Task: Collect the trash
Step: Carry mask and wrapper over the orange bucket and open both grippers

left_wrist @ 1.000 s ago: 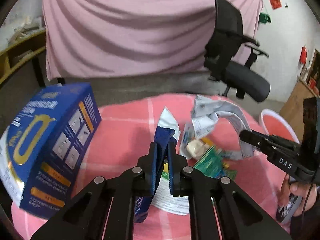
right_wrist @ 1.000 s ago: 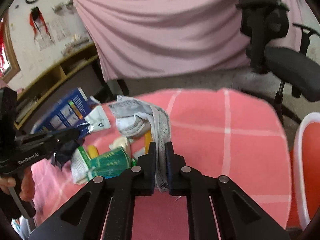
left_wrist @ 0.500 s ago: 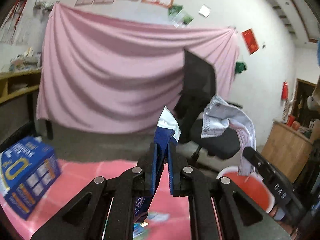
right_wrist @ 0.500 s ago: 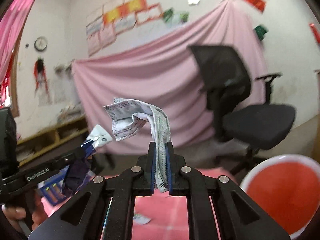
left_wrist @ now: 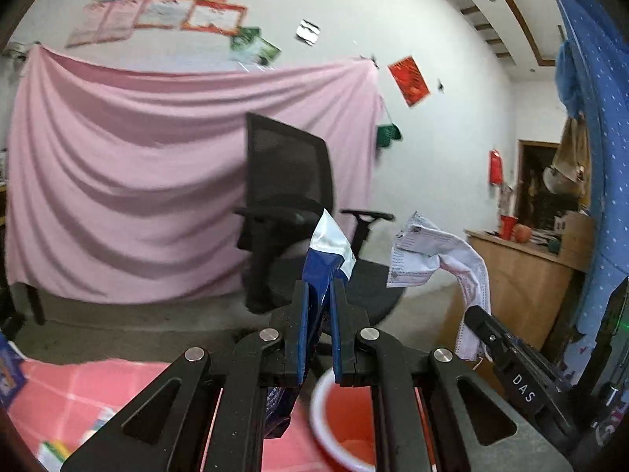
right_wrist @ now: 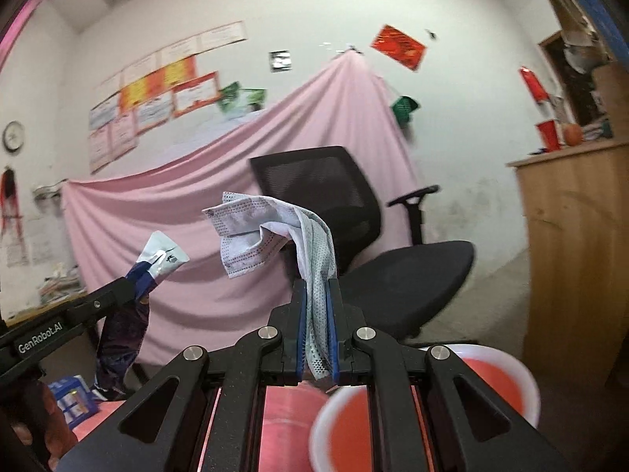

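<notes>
On the left, the left tongs (left_wrist: 317, 330) are clenched on a blue and white snack wrapper (left_wrist: 324, 259), whose upper end sticks up above the tips while its crumpled dark tail hangs down below them, over the edge of the pink checked table (left_wrist: 78, 389). Just right of that, low in both wrist views, sits the red basin with a white rim (left_wrist: 346, 417), which I take to be the trash container; it lies under and slightly ahead of both tools. Further right, the right tongs (right_wrist: 317, 330) are clamped on a used face mask (right_wrist: 271, 232), gripped only by a narrow bunched fold, with most of the fabric flopping out to the left above the tips. The risks, as I judge them: the mask's thin pinch could slip during the carry, so it drops on the floor short of the basin; once let go, the light mask or wrapper could cling to a pad or drift past the rim; and the two tools, near each other, could knock together over the basin. More litter remains on the table at far left (left_wrist: 55, 452).
</notes>
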Available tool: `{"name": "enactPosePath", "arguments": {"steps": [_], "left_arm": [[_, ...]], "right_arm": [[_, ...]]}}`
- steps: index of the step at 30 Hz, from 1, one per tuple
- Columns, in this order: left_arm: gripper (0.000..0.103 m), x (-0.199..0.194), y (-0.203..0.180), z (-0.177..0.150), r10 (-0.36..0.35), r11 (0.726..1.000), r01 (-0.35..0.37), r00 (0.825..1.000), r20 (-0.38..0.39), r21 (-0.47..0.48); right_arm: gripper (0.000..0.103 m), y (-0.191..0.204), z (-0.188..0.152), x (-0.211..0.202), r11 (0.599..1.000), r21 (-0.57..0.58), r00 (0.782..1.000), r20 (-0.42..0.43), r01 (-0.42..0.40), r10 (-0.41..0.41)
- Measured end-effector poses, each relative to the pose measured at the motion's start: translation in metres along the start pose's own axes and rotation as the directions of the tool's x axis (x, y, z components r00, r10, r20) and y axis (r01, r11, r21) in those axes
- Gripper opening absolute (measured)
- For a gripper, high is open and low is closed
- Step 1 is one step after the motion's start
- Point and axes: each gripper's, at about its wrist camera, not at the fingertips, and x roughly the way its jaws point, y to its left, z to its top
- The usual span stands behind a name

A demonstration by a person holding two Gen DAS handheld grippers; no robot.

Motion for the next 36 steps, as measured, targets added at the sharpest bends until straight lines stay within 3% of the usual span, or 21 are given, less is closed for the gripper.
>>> {"name": "enactPosePath", "arguments": {"steps": [8, 17, 28, 32, 36], "left_arm": [[0.008, 0.057, -0.032, -0.013, -0.081, 0.997, 0.077, 0.984, -0.158, -0.030], [0.008, 0.103, -0.044, -0.041, -0.122, 0.990, 0.089, 0.936, -0.330, -0.113], [0.010, 0.122, -0.045, -0.068, -0.111, 0.987, 0.050, 0.899, -0.424, -0.152], [0.011, 0.128, -0.043, -0.075, -0.105, 0.986, 0.033, 0.886, -0.452, -0.164], [0.018, 0.128, -0.040, -0.077, -0.099, 0.986, 0.023, 0.884, -0.457, -0.168]], "right_arm": [[0.008, -0.052, -0.009, 0.010, 0.989, 0.013, 0.981, -0.136, 0.144, -0.141], [0.011, -0.083, -0.024, 0.025, 0.972, 0.034, 0.925, -0.316, 0.234, -0.211], [0.014, -0.097, -0.037, 0.040, 0.959, 0.046, 0.877, -0.419, 0.278, -0.235], [0.021, -0.098, -0.039, 0.040, 0.960, 0.043, 0.874, -0.427, 0.277, -0.233], [0.022, -0.100, -0.041, 0.040, 0.957, 0.046, 0.867, -0.437, 0.285, -0.237]]}}
